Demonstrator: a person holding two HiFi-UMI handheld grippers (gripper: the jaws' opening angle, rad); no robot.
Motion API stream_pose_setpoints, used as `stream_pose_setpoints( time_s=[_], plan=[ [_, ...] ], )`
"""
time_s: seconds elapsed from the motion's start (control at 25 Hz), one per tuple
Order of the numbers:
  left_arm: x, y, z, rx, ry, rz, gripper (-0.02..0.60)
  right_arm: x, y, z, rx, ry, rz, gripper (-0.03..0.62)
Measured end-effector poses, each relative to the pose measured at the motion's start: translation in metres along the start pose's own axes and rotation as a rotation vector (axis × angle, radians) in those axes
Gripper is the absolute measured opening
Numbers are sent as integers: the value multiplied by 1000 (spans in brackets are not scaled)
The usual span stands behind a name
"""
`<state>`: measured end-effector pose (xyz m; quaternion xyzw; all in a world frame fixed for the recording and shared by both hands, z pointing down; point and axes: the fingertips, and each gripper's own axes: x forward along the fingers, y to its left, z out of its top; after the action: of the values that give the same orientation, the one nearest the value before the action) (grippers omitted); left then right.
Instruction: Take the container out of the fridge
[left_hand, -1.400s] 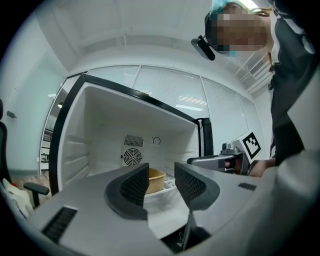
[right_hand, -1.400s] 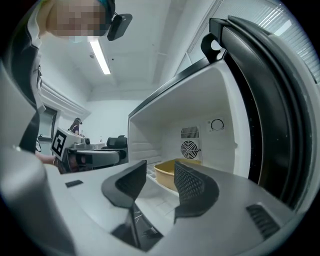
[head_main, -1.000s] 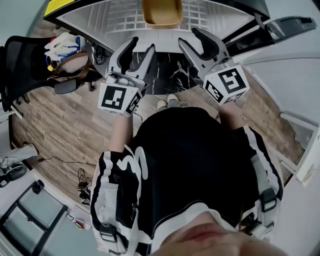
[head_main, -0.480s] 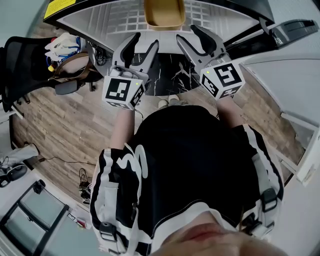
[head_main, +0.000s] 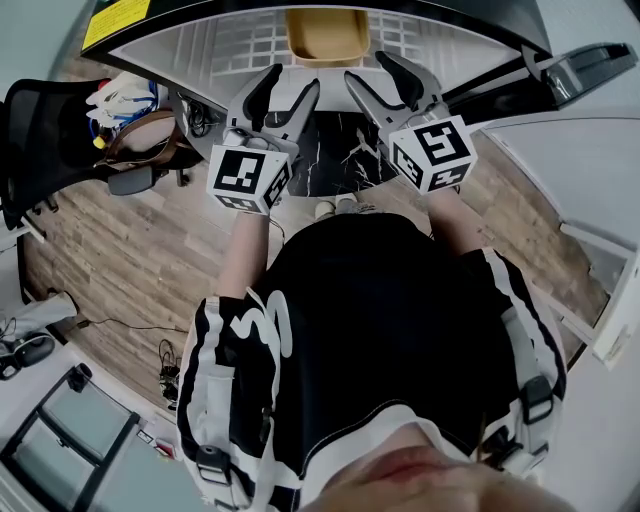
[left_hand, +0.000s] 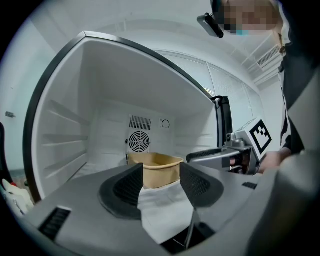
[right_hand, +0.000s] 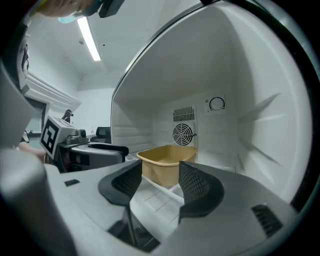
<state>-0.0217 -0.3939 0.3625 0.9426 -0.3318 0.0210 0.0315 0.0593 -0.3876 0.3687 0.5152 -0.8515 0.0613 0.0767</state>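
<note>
The container (left_hand: 156, 170) looks like tan moulded plastic, matt and smooth. The fridge (left_hand: 95, 100) liner is white plastic, smooth with a soft sheen and ribbed along its side walls. Its fan grille (left_hand: 139, 141) is the same white plastic. The floor (head_main: 120, 240) shows matt, grainy wood-look planks, and the dark slab (head_main: 335, 150) has a smooth black face veined white like marble — the person's shorts (head_main: 390, 300) are matt black cloth

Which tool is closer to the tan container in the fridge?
Right, slightly. Right tool hovers by the container, right front; left tool sits farther back, left front. Both opening, empty.
</note>
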Motion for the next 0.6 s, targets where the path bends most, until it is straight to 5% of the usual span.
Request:
stream_pose_setpoints(
  time_s=[0.6],
  plan=[
    [21, 7, -16, -7, 56, 14, 232, 18, -10, -14, 26, 50, -15, 232]
  ],
)
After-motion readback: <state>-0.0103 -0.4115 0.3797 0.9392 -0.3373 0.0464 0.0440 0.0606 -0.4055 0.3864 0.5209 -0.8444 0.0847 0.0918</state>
